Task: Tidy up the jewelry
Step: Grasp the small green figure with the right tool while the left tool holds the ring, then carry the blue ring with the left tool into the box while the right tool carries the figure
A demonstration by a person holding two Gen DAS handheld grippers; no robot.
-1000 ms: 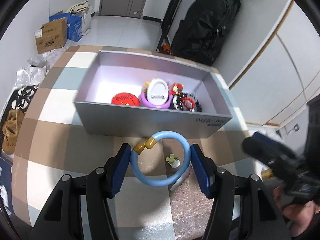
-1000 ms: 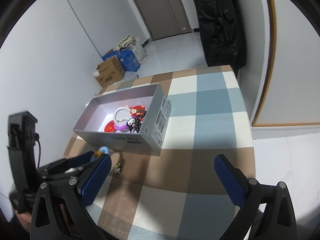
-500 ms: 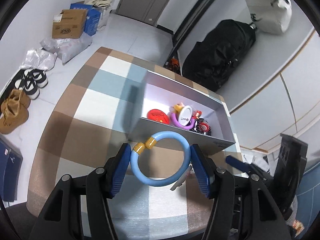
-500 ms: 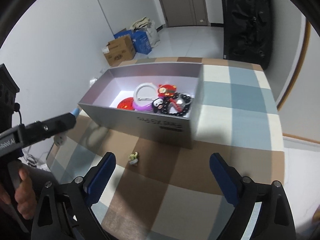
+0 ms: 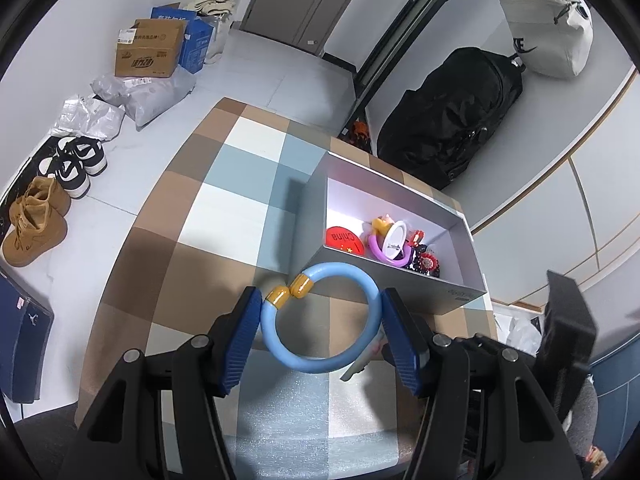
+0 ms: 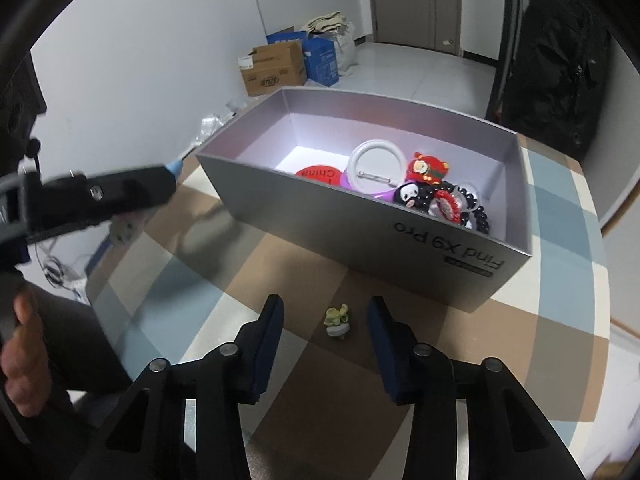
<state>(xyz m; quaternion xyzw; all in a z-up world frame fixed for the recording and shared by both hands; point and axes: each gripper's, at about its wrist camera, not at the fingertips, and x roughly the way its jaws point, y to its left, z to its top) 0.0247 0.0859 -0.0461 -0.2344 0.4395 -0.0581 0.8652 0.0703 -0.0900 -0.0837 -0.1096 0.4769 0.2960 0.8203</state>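
Observation:
My left gripper [image 5: 320, 320] is shut on a light blue bangle [image 5: 319, 317] with two amber beads, held high above the checked table, in front of the grey box [image 5: 394, 280]. The box [image 6: 360, 224] holds a red badge [image 6: 316, 172], a white ring [image 6: 376, 164], a purple bangle, a red charm and black beads. My right gripper [image 6: 326, 320] is open, its fingers on either side of a small green flower charm [image 6: 337, 321] lying on the table. The left gripper also shows at the left of the right wrist view [image 6: 100, 196].
The checked tablecloth [image 5: 224, 216] ends at edges on the left and far side. On the floor are shoes [image 5: 36, 216], cardboard boxes [image 5: 148, 50] and plastic bags. A black backpack [image 5: 452, 120] leans on the wall behind the box.
My left gripper has risen and pulled back with the bangle. My right gripper has come down towards the flower charm, and its fingers have narrowed around it.

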